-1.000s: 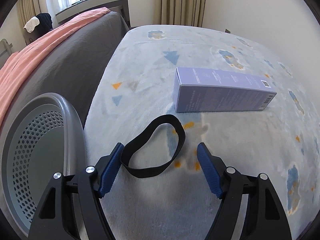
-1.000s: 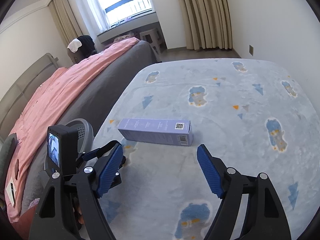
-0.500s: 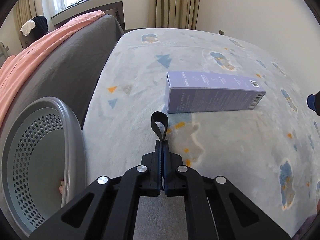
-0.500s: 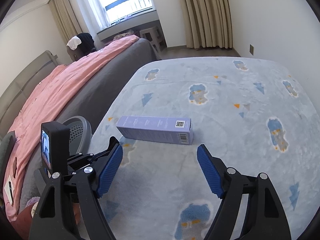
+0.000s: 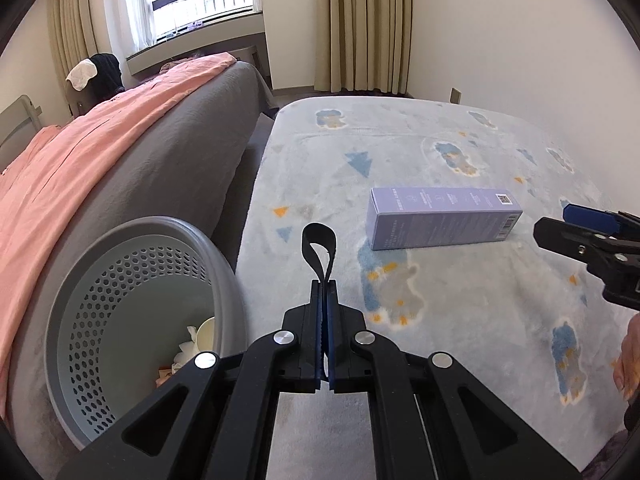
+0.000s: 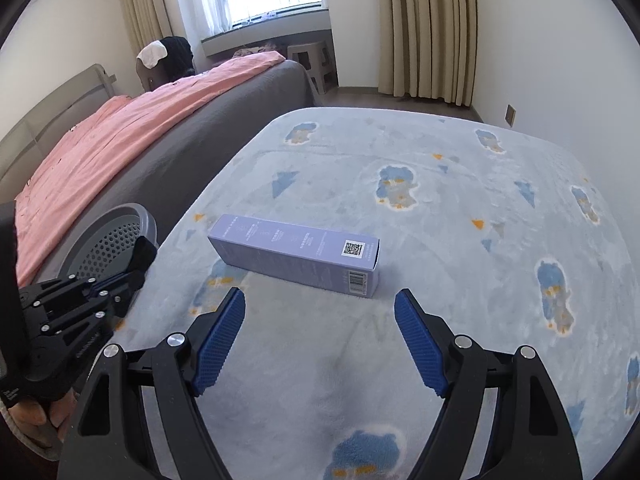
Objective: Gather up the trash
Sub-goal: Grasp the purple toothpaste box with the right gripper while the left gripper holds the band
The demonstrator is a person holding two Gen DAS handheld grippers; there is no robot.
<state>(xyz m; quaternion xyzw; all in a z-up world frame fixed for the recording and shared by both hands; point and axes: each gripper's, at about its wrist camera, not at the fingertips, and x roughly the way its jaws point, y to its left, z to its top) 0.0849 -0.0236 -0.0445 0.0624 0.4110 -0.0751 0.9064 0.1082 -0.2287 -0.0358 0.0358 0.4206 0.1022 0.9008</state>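
My left gripper [image 5: 324, 286] is shut on a black elastic band [image 5: 319, 248], whose loop sticks up past the fingertips, off the rug. A grey perforated trash basket [image 5: 132, 304] with some trash inside stands just left of it. A long lilac carton [image 5: 440, 222] lies on its side on the light blue rug, ahead and to the right. In the right wrist view my right gripper [image 6: 320, 306] stands open just short of the carton [image 6: 296, 254], nothing between its blue pads. The left gripper [image 6: 138, 266] shows at that view's left edge, by the basket [image 6: 116, 236].
A bed with a grey cover and pink blanket [image 5: 92, 160] runs along the left behind the basket. The patterned rug [image 6: 440, 200] spreads ahead to the wall and curtains. A grey stool [image 6: 312, 60] stands by the window. A person's hand [image 6: 40, 416] holds the left tool.
The left jaws closed on the black band, which lay flat on the rug, and lifted it, swinging toward the basket. The right gripper moved closer to the carton, still open.
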